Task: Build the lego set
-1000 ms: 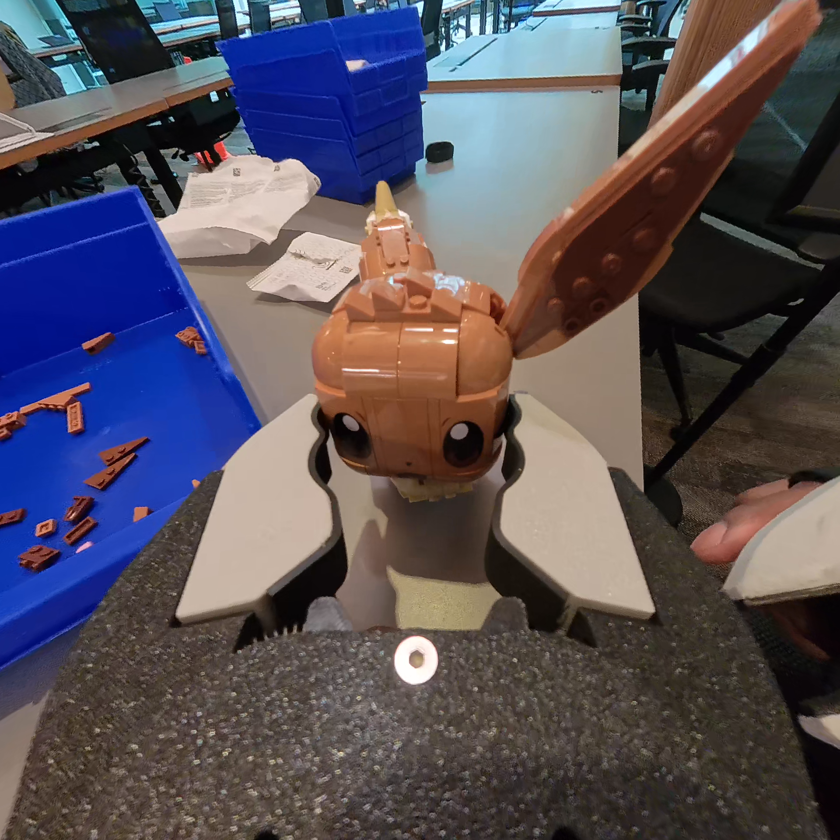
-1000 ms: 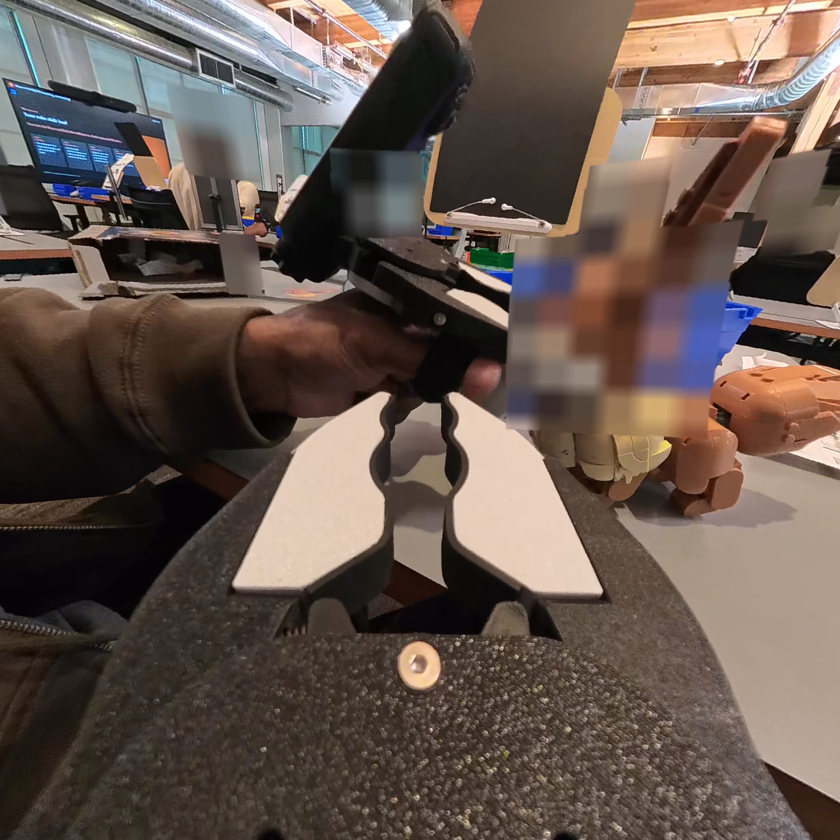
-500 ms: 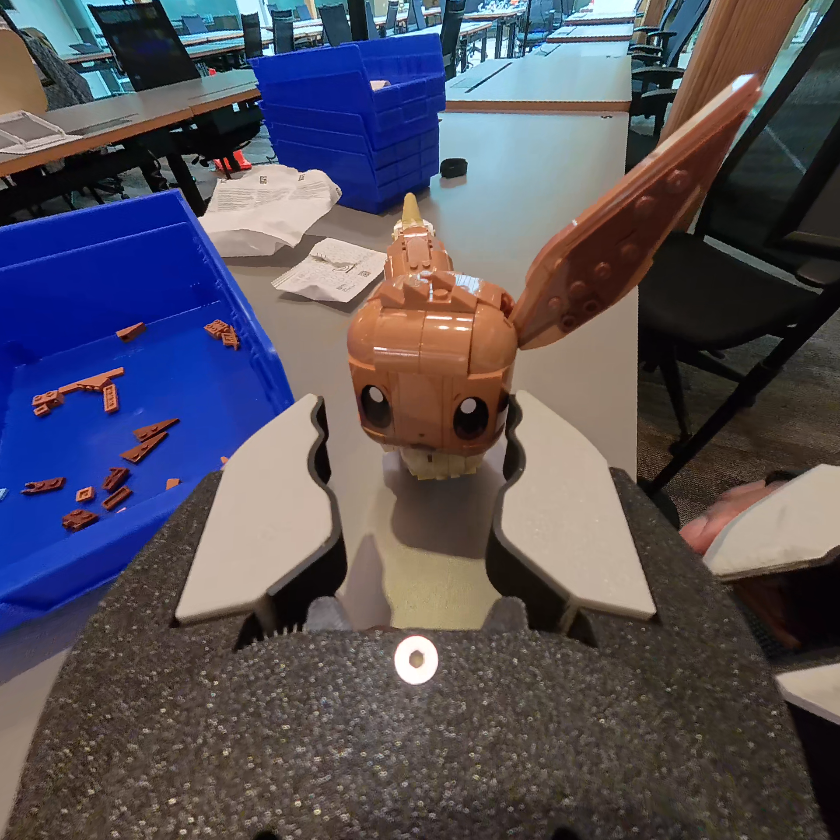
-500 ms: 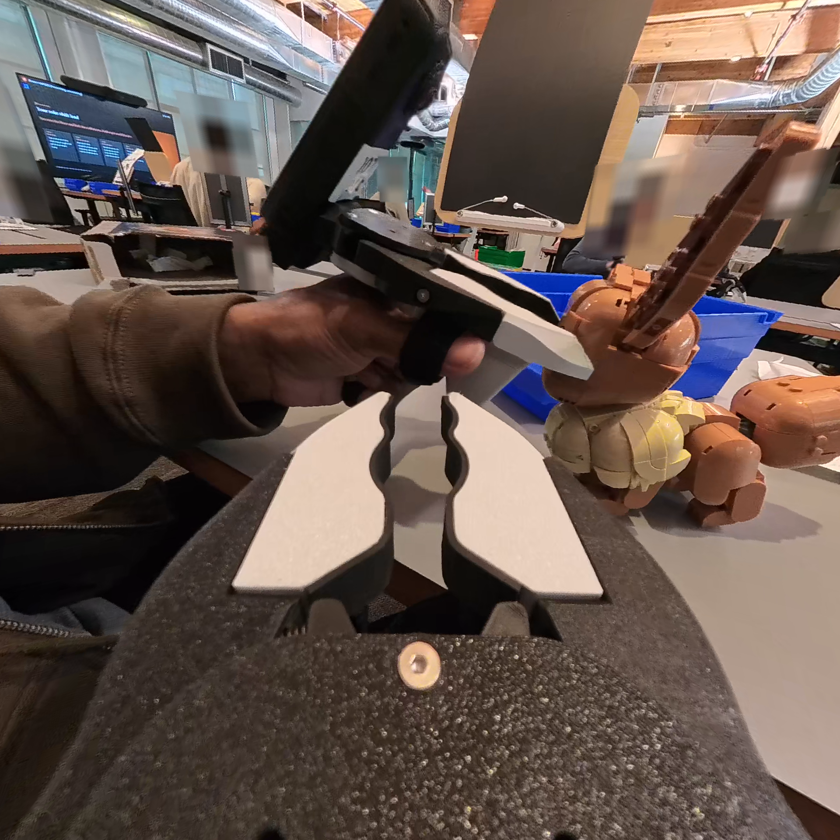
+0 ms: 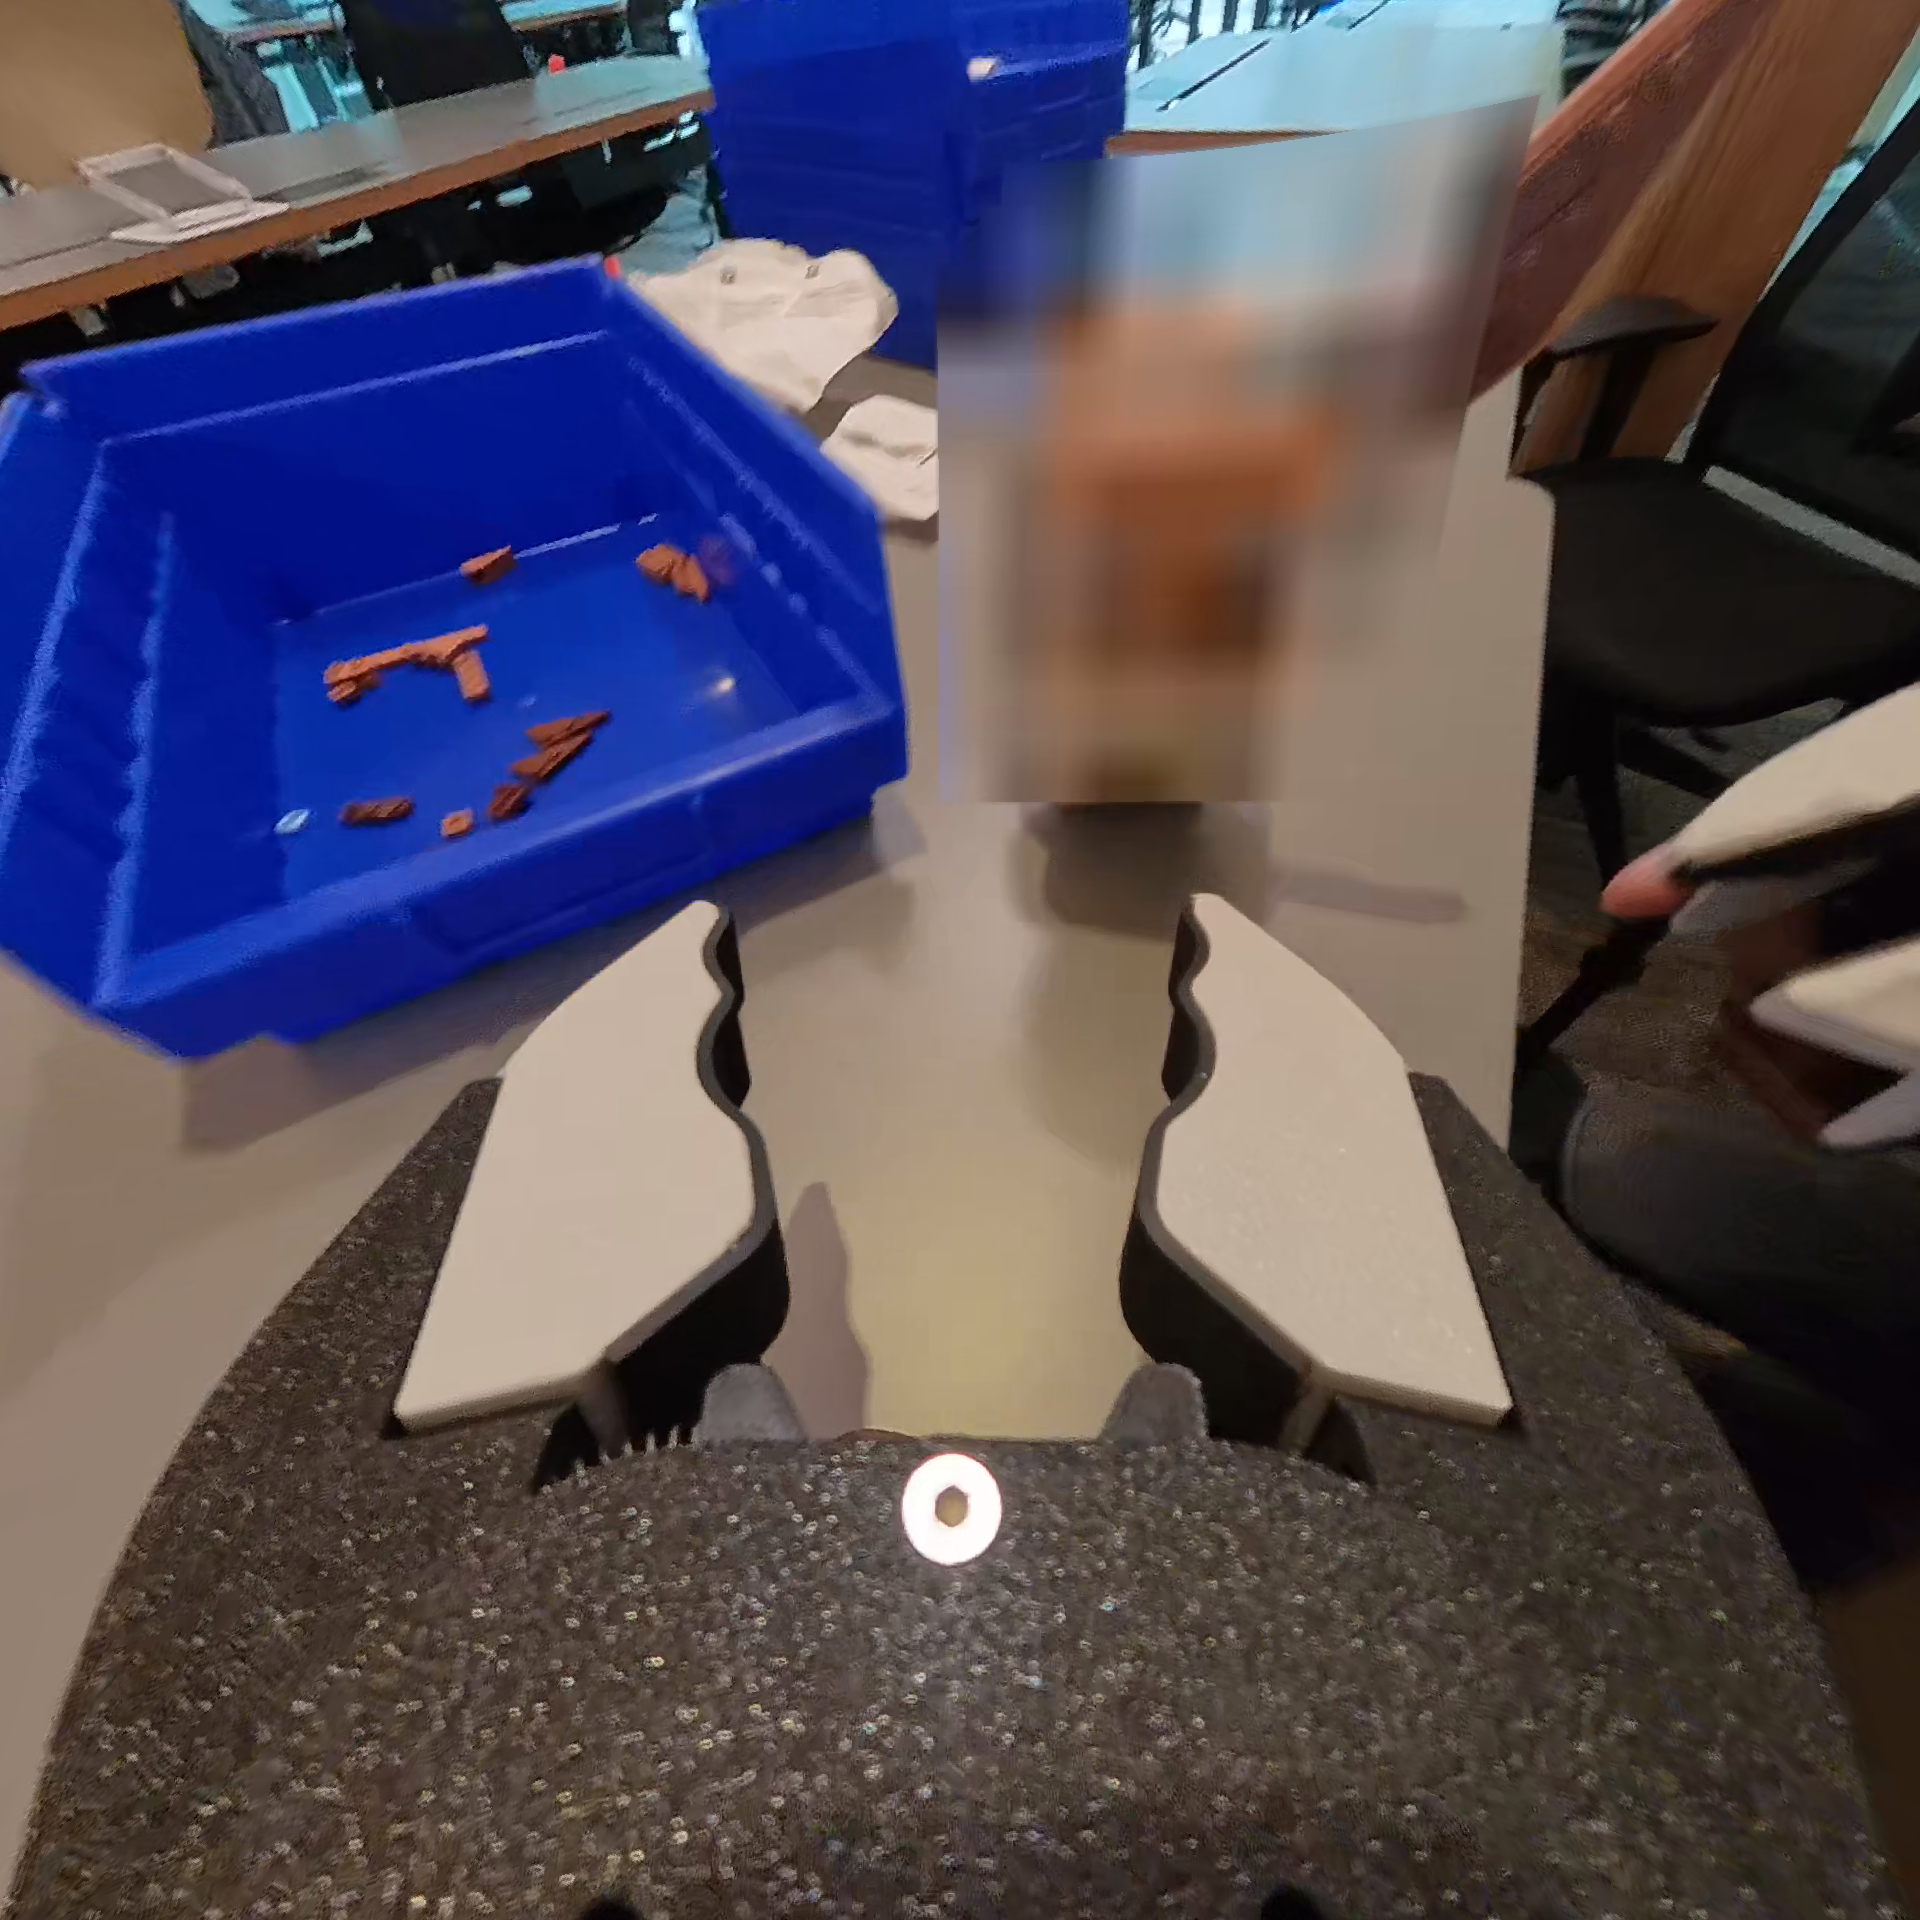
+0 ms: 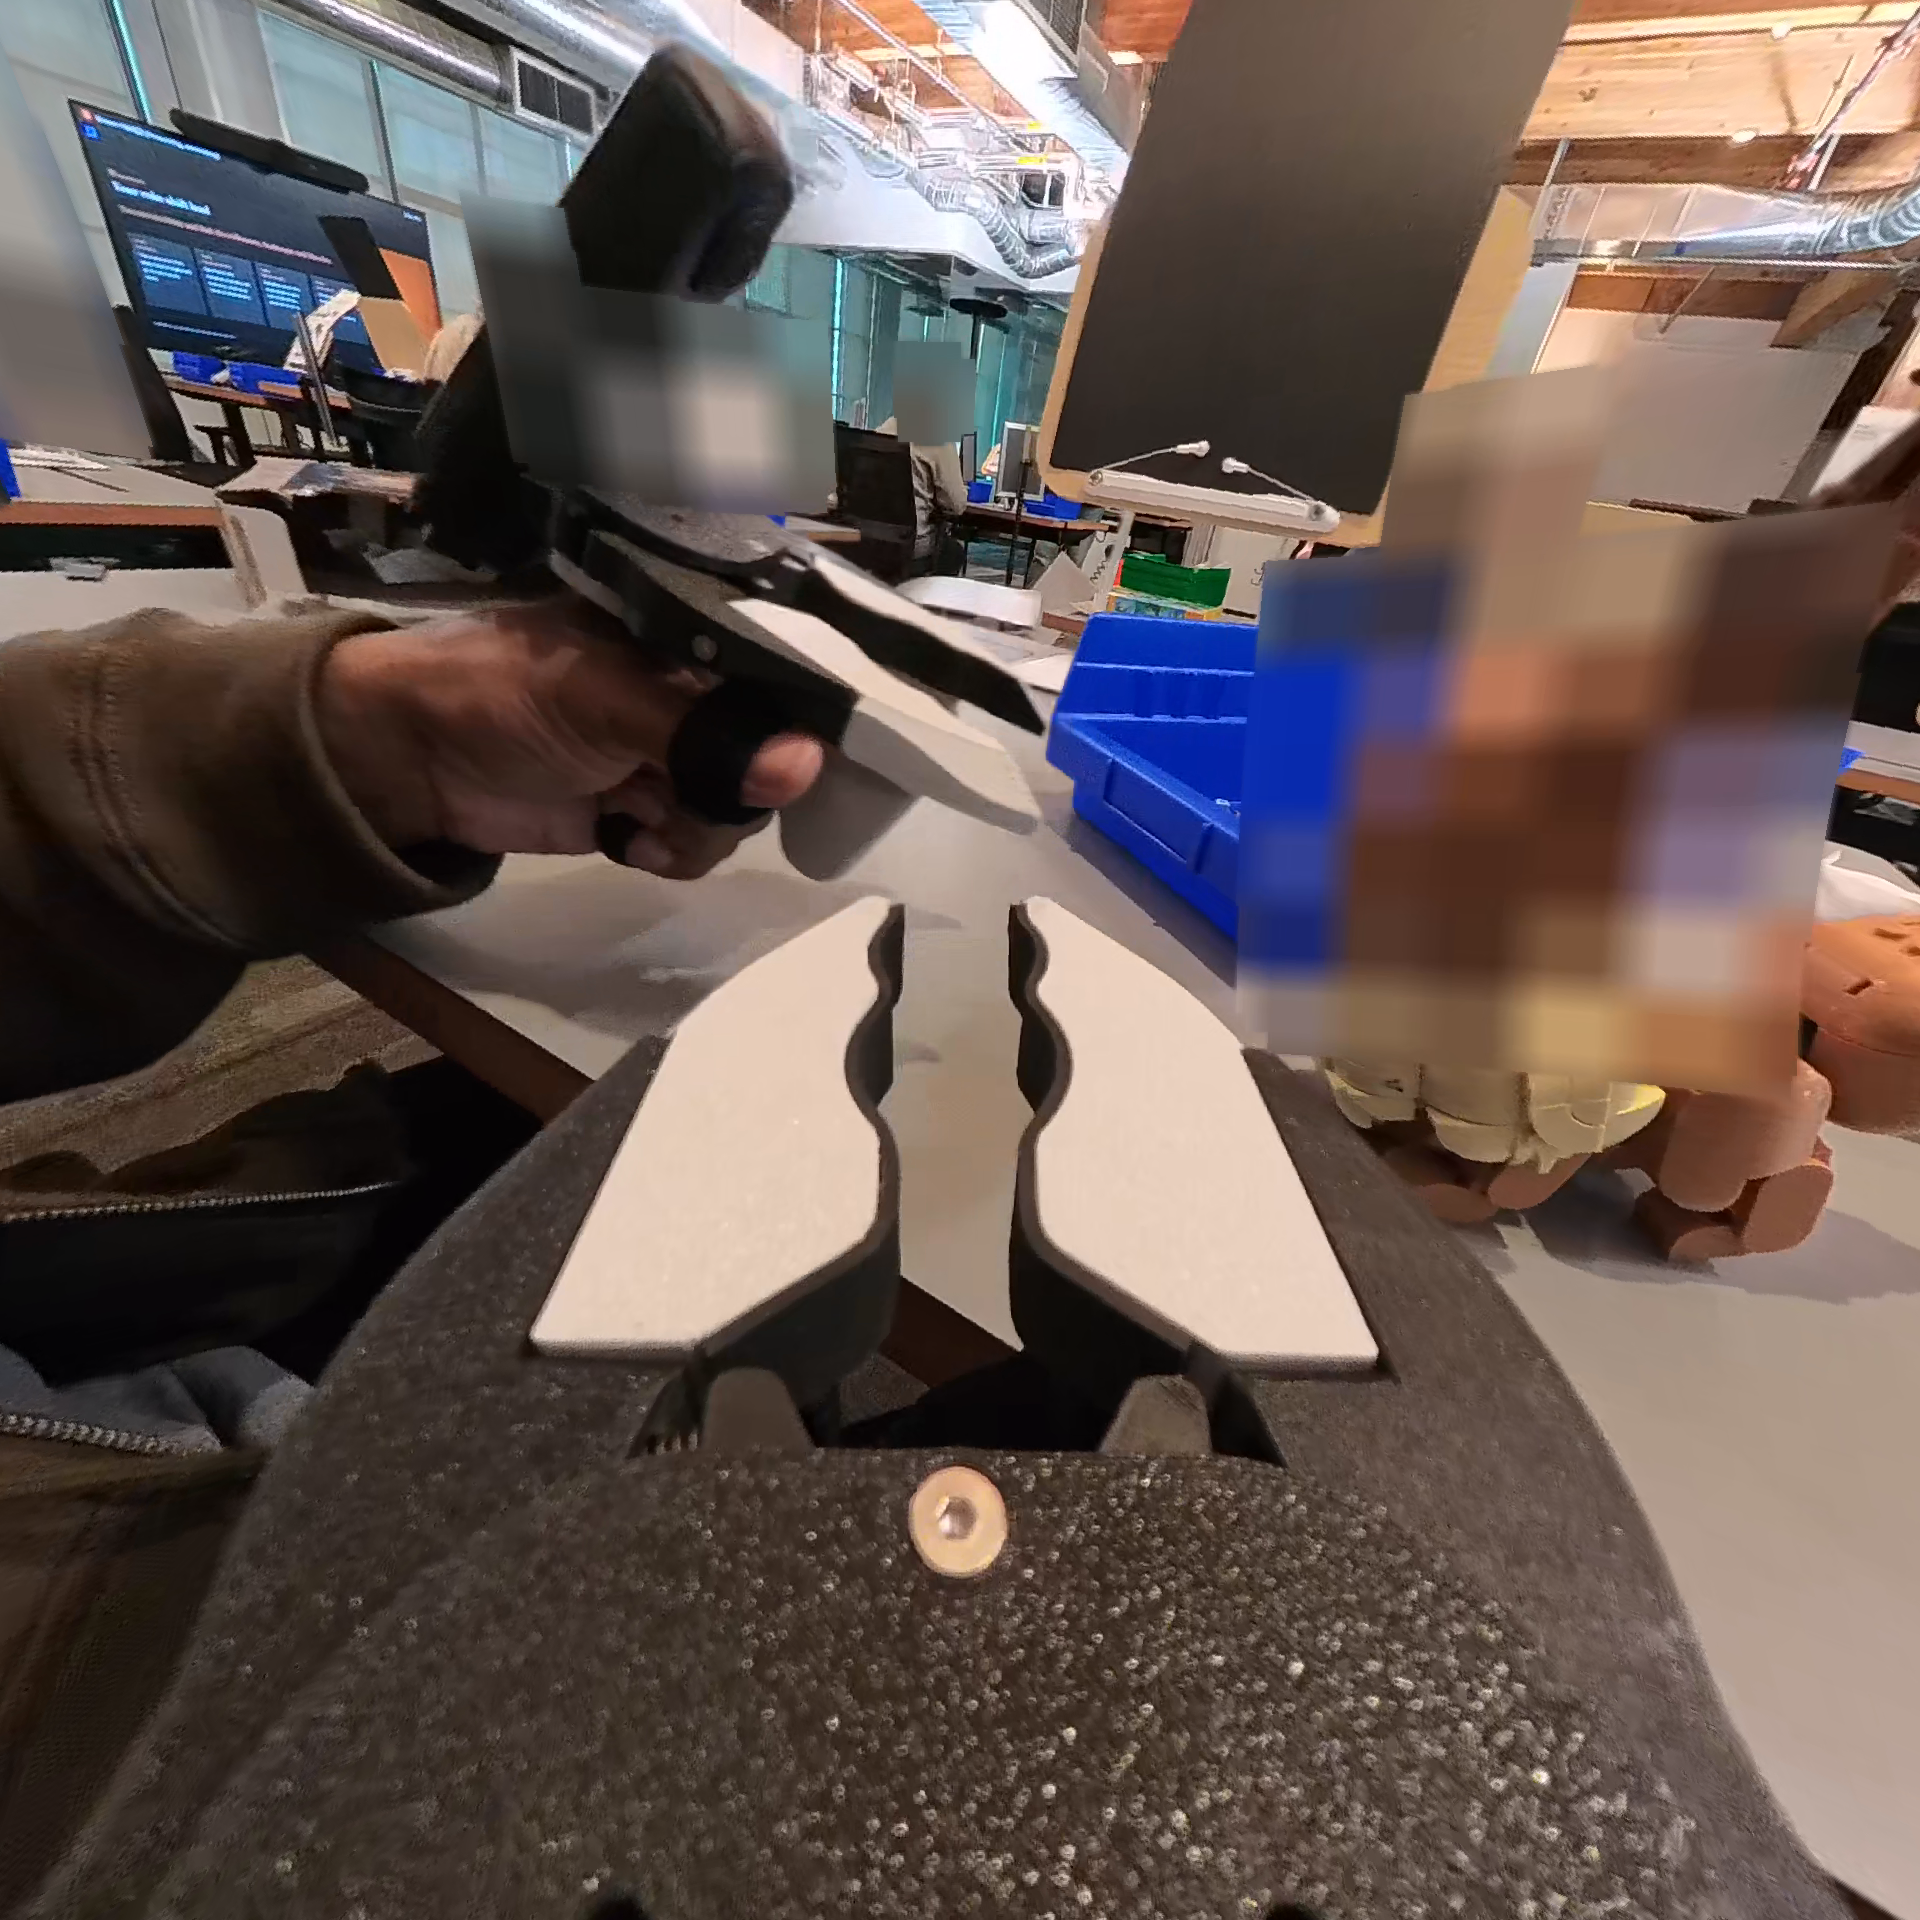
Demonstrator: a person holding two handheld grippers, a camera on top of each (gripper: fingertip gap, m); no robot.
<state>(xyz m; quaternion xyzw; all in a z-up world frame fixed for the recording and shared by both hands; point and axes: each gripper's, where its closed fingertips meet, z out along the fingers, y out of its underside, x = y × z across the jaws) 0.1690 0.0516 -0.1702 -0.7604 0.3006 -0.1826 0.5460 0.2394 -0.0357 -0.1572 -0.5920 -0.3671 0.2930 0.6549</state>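
Note:
The brown lego figure stands on the grey table (image 5: 312, 1195) ahead of my left gripper (image 5: 956, 914); a blur patch hides most of it in the left wrist view. My left gripper is open and empty, a short way back from the figure. In the right wrist view the figure's cream chest (image 6: 1475, 1122) and brown legs (image 6: 1714, 1195) show under a mosaic patch. My right gripper (image 6: 956, 914) is empty with a narrow gap between its jaws, left of the figure. The left gripper (image 6: 935, 727) shows there too, held by a hand.
A blue bin (image 5: 436, 644) with several loose brown pieces (image 5: 416, 665) sits left of the figure. Stacked blue bins (image 5: 904, 156) and papers (image 5: 790, 301) lie behind. A black chair (image 5: 1714, 582) stands off the table's right edge. Another brown lego part (image 6: 1870, 1018) lies at the far right.
My left gripper has let go of the figure's head, drawn back from it and swung left, with its jaws still wide. The right gripper has barely moved.

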